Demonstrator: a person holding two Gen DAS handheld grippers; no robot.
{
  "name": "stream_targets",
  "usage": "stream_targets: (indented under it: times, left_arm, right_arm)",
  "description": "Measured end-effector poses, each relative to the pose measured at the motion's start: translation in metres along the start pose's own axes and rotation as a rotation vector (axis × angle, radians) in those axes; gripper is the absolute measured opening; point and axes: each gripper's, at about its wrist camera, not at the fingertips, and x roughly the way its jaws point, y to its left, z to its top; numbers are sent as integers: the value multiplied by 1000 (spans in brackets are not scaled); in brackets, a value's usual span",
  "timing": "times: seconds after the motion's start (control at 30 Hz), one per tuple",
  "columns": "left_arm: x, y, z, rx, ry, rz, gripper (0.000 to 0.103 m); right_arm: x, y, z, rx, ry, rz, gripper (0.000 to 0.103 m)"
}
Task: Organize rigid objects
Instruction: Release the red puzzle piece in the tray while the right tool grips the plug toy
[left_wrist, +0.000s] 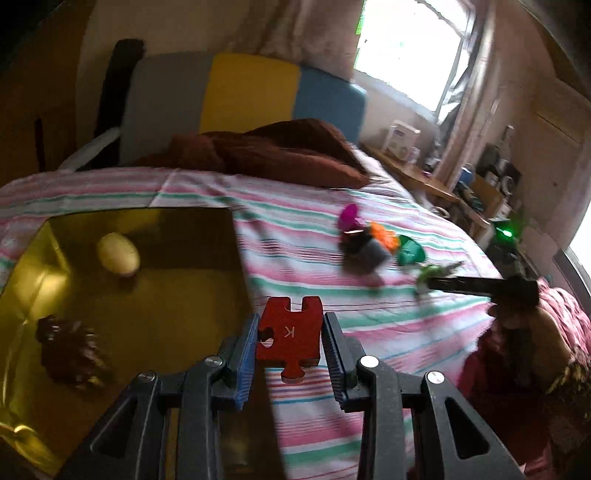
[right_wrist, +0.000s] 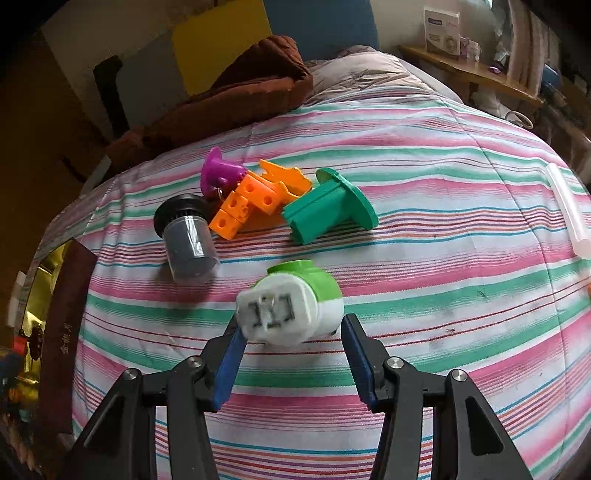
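Observation:
My left gripper (left_wrist: 290, 317) is shut on a red wooden puzzle piece (left_wrist: 288, 332) marked K, held just right of the gold box (left_wrist: 155, 295). The box holds a pale egg-shaped object (left_wrist: 118, 253) and a pine cone (left_wrist: 70, 350). In the right wrist view my right gripper (right_wrist: 291, 323) is shut on a white and green plastic toy (right_wrist: 295, 295) low over the striped bedsheet (right_wrist: 443, 258). Behind it lie a dark jar with a black lid (right_wrist: 188, 240), orange blocks (right_wrist: 255, 199), a purple piece (right_wrist: 219, 170) and a green spool (right_wrist: 328, 206).
A brown blanket (right_wrist: 236, 99) is bunched at the head of the bed. A clear tube (right_wrist: 565, 210) lies at the sheet's right edge. The box's dark brown lid (right_wrist: 66, 332) stands at the left. A cluttered wooden shelf (right_wrist: 472, 70) runs along the right wall.

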Motion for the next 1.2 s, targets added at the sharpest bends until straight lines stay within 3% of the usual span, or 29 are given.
stream_targets:
  times: [0.17,0.37,0.57,0.8,0.93,1.2]
  left_arm:
    - [15,37,11,-73,47,74,34]
    - [33,70,32,-161,83,87,34]
    - [57,72,49,-153,128,111,34]
    - [81,80,60,-168,192,161,34]
    - [94,85,64,-174,222,181,34]
    - [118,102,64,-244,286,198,34]
  right_arm:
    - [-3,4,1,-25,-21,-5,49]
    - [-2,1,2,-13,-22,3,49]
    - [-1,-1,2,4,-14,16,50]
    - [7,1,6,-7,-9,-32,51]
    - [6,-2,11,9,-32,-50,67]
    - [10,-12,24,87,-62,-70,67]
